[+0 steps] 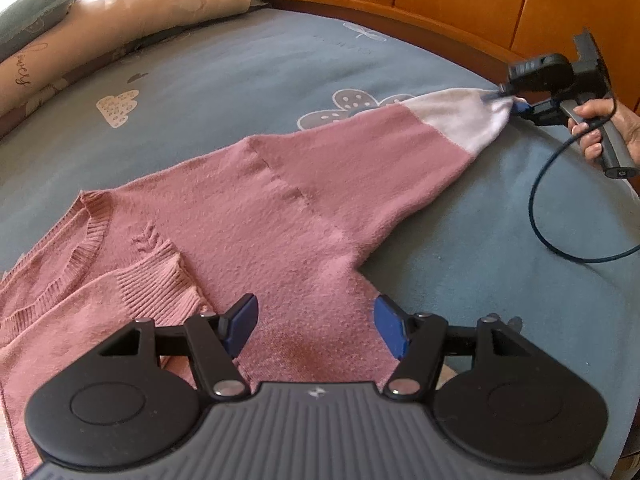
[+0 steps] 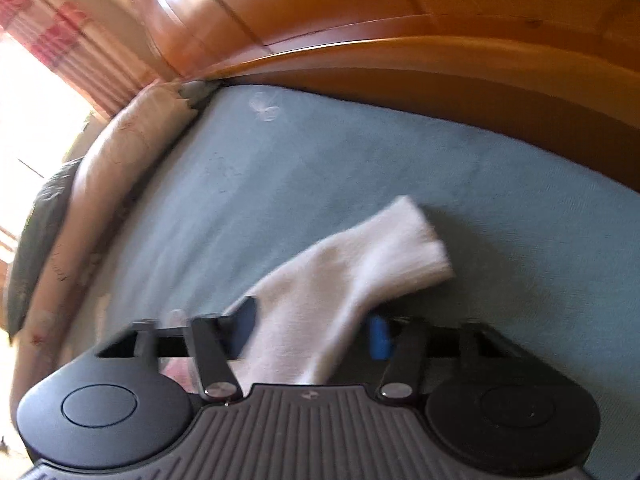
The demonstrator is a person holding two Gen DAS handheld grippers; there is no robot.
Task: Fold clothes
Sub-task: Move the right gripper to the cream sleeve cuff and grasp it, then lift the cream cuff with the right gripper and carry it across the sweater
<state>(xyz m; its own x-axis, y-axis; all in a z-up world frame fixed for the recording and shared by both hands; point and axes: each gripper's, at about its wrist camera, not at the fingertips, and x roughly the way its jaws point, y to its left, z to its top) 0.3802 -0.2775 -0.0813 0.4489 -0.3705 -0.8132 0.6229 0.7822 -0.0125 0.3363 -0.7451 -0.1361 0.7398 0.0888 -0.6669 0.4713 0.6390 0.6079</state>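
Folding barely under way, by the look of the pink sweater (image 1: pixel 280 208), spread flat on the blue-grey bed sheet (image 1: pixel 240 80). Appears done: near sleeve brought in, its ribbed cuff (image 1: pixel 160 280) lying across the chest just beside the neckline. Appears in hand now: far sleeve (image 1: pixel 360 152) drawn out straight toward the bed's edge, its white end (image 1: pixel 464 116) pinched by the right gripper (image 1: pixel 508 100), claw narrowed on the knit; same white fabric between the pads in the blurred right wrist view. Left gripper (image 1: pixel 316 328) over the sweater's side below the armpit, claw standing wide, nothing gripped; cannot tell whether the tips touch the fabric. Probably left to do: carrying that sleeve across the body, then folding the body itself. No basket, box or drawer in view, so nothing to report inside any; only pillows (image 1: pixel 140 4) along the far side.
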